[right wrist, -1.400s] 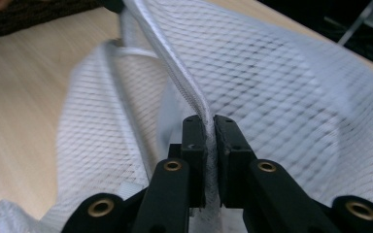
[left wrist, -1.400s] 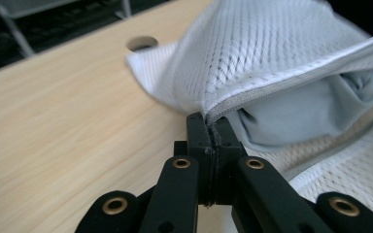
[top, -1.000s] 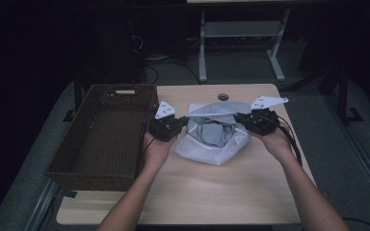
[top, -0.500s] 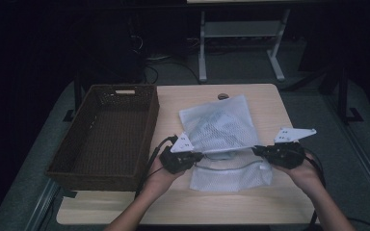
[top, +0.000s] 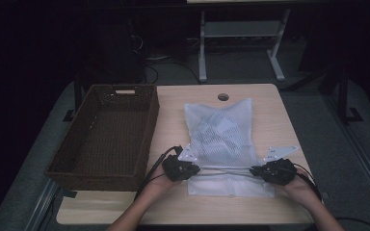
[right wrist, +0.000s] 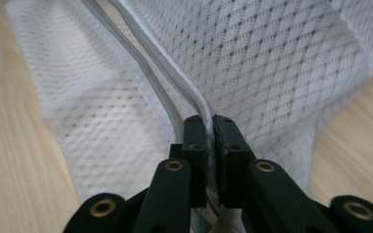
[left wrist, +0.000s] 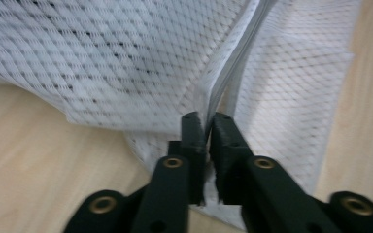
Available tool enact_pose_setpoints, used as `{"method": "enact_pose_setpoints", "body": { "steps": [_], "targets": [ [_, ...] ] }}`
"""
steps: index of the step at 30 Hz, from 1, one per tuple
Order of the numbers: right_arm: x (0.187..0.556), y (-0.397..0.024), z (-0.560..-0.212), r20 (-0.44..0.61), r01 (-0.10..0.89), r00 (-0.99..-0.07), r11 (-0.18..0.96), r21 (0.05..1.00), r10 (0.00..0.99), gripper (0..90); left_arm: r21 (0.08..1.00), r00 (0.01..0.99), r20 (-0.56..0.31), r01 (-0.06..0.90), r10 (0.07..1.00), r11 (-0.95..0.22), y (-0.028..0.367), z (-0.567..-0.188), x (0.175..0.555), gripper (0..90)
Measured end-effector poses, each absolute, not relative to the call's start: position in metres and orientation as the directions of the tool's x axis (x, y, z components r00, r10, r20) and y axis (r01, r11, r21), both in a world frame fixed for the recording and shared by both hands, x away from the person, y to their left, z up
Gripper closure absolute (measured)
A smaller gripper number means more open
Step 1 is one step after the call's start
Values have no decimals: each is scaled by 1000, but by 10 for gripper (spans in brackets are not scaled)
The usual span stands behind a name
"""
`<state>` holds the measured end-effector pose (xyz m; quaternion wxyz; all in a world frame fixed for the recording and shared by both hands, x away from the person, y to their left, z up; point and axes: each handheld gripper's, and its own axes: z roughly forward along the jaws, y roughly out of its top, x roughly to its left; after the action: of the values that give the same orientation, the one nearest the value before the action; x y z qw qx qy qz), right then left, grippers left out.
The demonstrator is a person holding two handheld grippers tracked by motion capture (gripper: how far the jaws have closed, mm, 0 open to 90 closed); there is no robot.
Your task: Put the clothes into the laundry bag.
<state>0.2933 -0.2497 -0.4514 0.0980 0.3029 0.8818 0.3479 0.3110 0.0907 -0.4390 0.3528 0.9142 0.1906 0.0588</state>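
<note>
A white mesh laundry bag (top: pixel 219 127) lies flat along the wooden table (top: pixel 274 115), with pale items inside it. Its zip edge runs taut between my two grippers near the table's front. My left gripper (top: pixel 195 169) pinches the left end of that edge. In the left gripper view the bag (left wrist: pixel 102 58) has its folded edge caught between the gripper's (left wrist: pixel 207 119) jaws. My right gripper (top: pixel 254 170) holds the right end. In the right gripper view the bag (right wrist: pixel 281 63) feeds its zip into the gripper (right wrist: pixel 208 119). Both pairs of jaws have just been opening slightly, with the fabric still between them.
A dark brown wicker basket (top: pixel 101 89) stands empty on the table's left half, its long side next to the bag. A cable hole (top: pixel 223 96) sits at the table's far edge. Beyond the table are a dark floor and a white metal frame (top: pixel 241 29).
Both hands have come back toward the front edge and down, and have spread apart. The bag, bunched up between them a second ago, now lies stretched flat.
</note>
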Motion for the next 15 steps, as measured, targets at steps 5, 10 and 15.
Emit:
{"method": "enact_pose_setpoints", "body": {
  "steps": [5, 10, 15],
  "targets": [
    [292, -260, -448, 88, 505, -763, 505, 700, 641, 507, 700, 902, -105, 366, 418, -613, 103, -436, 311, 562],
    [290, -263, -444, 143, 509, -756, 437, 741, 639, 258, 737, 871, -202, 436, 447, -517, 111, -429, 309, 327],
    [283, -264, -445, 123, 501, -737, 416, 759, 664, 146, 719, 847, -167, 455, 505, -525, 112, -433, 303, 185]
  ]
}}
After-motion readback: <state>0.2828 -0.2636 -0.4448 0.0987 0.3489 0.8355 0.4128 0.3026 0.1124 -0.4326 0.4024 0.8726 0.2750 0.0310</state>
